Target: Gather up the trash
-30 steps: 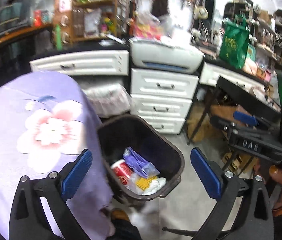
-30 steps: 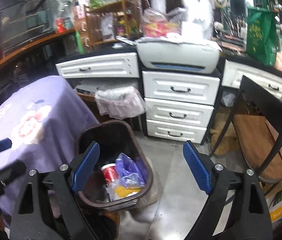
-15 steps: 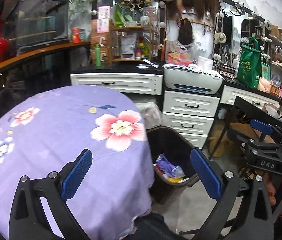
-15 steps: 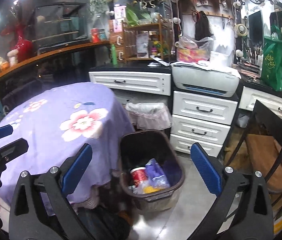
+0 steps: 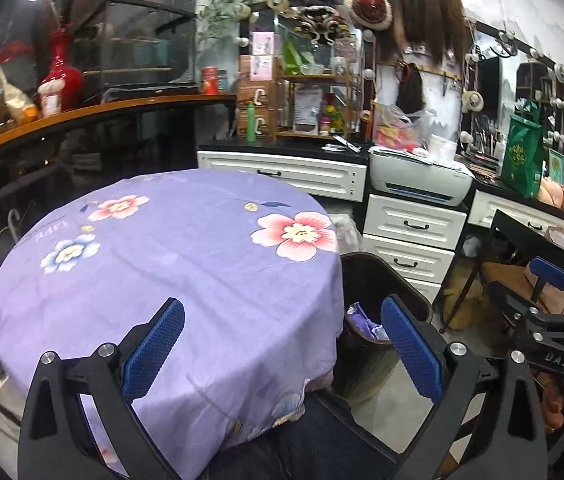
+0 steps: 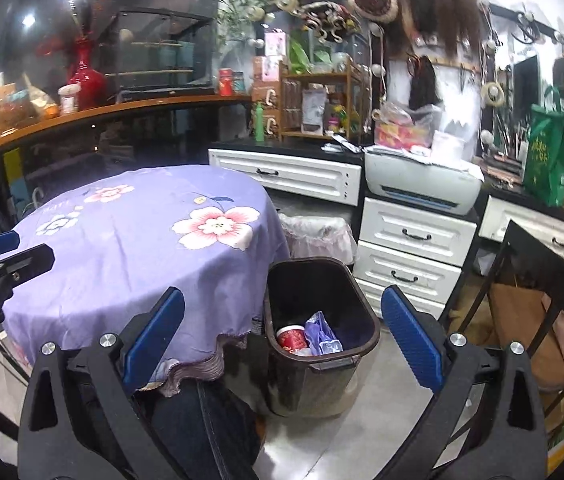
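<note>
A dark plastic bin stands on the floor by a round table under a purple flowered cloth. Inside lie a red paper cup and a purple wrapper. My right gripper hangs open above and short of the bin, with nothing between its blue pads. My left gripper is open and empty too, over the near edge of the table. In the left wrist view the bin is half hidden behind the cloth, and the wrapper shows. No loose trash shows on the tabletop.
White drawers and a printer line the back counter. A second bin with a clear liner stands behind the dark one. A black chair is at the right. The person's dark-trousered leg is below the grippers.
Both grippers have drawn back and risen away from the bin, swinging left, so the tabletop now fills the left wrist view. The right jaws have widened slightly.
</note>
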The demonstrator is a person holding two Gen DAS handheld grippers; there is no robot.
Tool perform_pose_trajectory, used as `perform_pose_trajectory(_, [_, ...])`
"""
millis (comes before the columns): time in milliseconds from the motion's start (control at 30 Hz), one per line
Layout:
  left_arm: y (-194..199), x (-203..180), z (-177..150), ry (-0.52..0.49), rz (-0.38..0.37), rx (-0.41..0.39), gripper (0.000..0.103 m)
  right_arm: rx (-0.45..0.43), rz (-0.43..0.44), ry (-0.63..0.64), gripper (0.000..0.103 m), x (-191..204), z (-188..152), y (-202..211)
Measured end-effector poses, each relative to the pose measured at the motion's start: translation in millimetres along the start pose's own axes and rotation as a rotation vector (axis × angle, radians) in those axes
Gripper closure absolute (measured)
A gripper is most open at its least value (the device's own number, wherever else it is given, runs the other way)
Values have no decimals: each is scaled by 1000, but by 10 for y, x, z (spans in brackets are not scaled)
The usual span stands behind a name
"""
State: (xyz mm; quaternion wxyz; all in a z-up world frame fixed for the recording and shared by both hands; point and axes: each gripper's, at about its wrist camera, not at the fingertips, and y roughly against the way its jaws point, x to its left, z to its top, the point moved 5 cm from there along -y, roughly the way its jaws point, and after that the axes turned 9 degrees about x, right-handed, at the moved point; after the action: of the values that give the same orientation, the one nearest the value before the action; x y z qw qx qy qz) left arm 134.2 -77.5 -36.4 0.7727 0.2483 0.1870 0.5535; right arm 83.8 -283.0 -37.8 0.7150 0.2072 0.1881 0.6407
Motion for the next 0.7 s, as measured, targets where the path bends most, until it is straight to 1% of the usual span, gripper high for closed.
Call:
perform_pose_trajectory(133, [163, 40, -34, 28, 20, -28, 5, -25, 9, 32, 6, 69, -55, 168])
perform_pose_trajectory(233, [277, 25, -56, 16, 43, -51, 5, -43, 24, 41, 6, 92, -86, 273])
perform_pose_trajectory(333, [378, 28, -107, 24, 56, -67, 5, -75, 20, 60, 6, 131, -90, 370])
perform_pose_trajectory(467, [451, 28, -111, 41, 60, -86, 5, -105, 24, 60, 6, 145, -93, 458])
perform_pose_trajectory(533, [489, 53, -105, 45, 85, -112, 5, -103, 30, 53, 6, 135, -86, 467])
perform_pose_trajectory(567, [495, 68, -102, 48, 81, -117, 5, -110, 38, 51, 6, 128, -78, 485])
perform_pose_trajectory(700, [502, 102, -120, 68, 86, -120, 5, -141, 26, 68, 6, 133, -58, 522])
